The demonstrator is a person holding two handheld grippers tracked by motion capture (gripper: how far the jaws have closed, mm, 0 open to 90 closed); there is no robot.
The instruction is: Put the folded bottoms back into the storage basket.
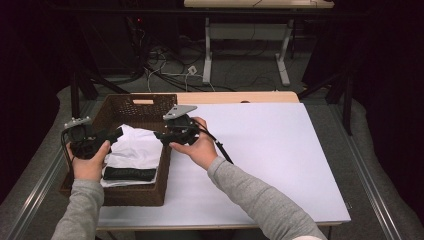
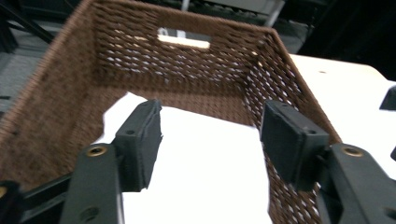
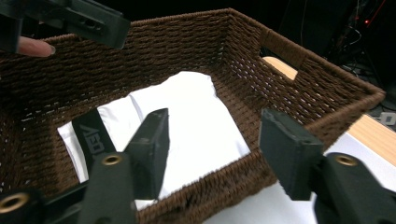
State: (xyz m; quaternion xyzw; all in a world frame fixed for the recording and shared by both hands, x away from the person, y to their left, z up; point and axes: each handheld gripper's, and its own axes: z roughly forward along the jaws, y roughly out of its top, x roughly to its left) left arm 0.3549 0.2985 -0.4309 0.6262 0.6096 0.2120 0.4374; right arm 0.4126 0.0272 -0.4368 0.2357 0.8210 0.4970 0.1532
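High view looks down from above; both gripper views sit close, sharing the basket (image 1: 131,107).

The basket (image 3: 299,88) is showing rough brown woven wicker. Smooth matt white cloth (image 3: 196,126) is lying in it, bearing a black fabric band (image 3: 91,135). The table (image 1: 280,150) is looking matt white, with pale wood edging (image 1: 235,97).

Open from above over the folded white cloth (image 1: 137,145) inside the woven basket (image 1: 131,106), walled in by its brown sides all round, with broad bare white tabletop (image 1: 280,150) lying free to the right.
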